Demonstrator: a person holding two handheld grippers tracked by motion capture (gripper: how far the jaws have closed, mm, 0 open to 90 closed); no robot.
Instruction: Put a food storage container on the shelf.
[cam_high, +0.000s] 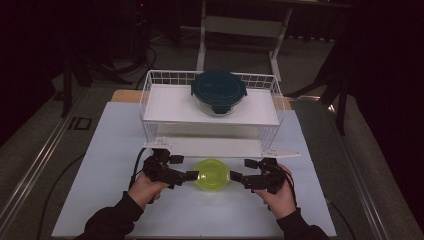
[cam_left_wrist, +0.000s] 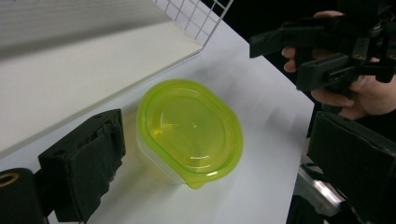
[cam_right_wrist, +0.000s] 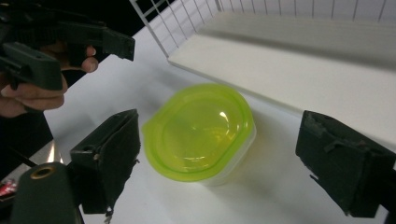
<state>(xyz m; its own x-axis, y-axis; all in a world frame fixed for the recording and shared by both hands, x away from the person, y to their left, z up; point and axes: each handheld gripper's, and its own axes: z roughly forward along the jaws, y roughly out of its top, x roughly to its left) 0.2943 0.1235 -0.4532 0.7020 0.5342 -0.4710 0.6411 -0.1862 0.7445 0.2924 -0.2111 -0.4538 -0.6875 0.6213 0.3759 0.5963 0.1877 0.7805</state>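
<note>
Two dark sleeves come in nearest the camera in the high view, each hand holding a gripper over the white worktop (cam_high: 115, 150). The left gripper (cam_high: 192, 175) and the right gripper (cam_high: 233, 176) point at each other across a lime-green lidded container (cam_high: 212, 175), one on either side of it. In both gripper views the black jaws stand wide apart with the container between them and clear space on each side, so neither gripper is touching it.

Just behind the container is a white wire rack (cam_high: 150, 95) with two flat white shelves. The lower shelf (cam_high: 215, 146) juts forward, and its front edge lies just beside the container's far side; it is the nearest thing crowding the container. On the upper shelf, well behind the container and higher up, sits a round glass container with a dark teal clip lid (cam_high: 219, 91).

The lime-green container stands upright on the worktop. It is a small rounded tub with a translucent pale body and a bright yellow-green lid, closed, with a small pointed tab on the lid's rim (cam_left_wrist: 195, 183). The lid's middle is dished and catches highlights.
</note>
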